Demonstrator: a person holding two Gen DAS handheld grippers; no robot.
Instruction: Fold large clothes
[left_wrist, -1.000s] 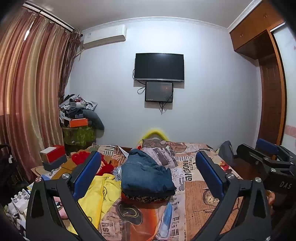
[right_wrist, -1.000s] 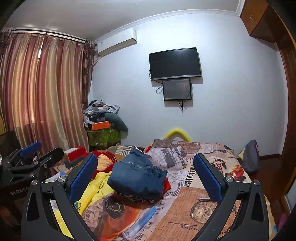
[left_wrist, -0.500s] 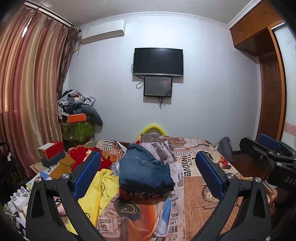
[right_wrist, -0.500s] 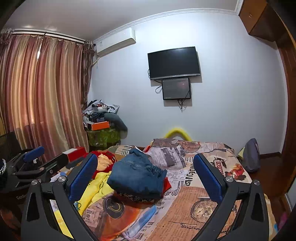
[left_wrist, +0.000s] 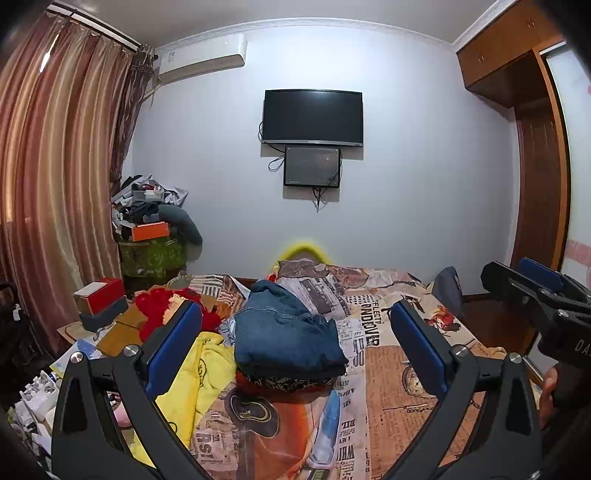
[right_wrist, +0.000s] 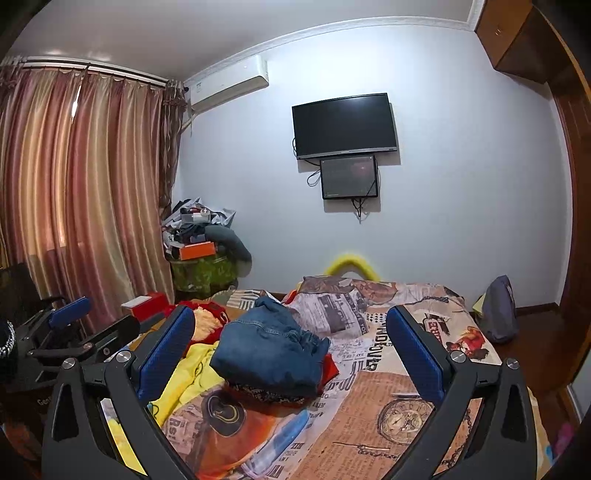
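Note:
A folded pile of blue denim (left_wrist: 284, 332) lies on the bed, on top of a red and dark patterned garment (left_wrist: 284, 382); it also shows in the right wrist view (right_wrist: 269, 350). A yellow garment (left_wrist: 192, 373) lies crumpled to its left, and a red one (left_wrist: 162, 306) behind that. My left gripper (left_wrist: 295, 332) is open and empty, held above the bed short of the denim. My right gripper (right_wrist: 290, 332) is open and empty too, at about the same distance. Each gripper shows at the edge of the other's view.
The bed has a newspaper-print cover (left_wrist: 399, 373). Boxes and clutter (left_wrist: 99, 302) crowd the bed's left side, before a curtain (left_wrist: 55, 184). A heaped stand (left_wrist: 151, 236) is in the far corner. A grey bag (right_wrist: 498, 314) sits at the bed's right edge. A wardrobe (left_wrist: 535, 166) stands on the right.
Both grippers have tilted slightly upward and drifted a little; the room sits lower in view. The jaws stay open and the clothes have not moved.

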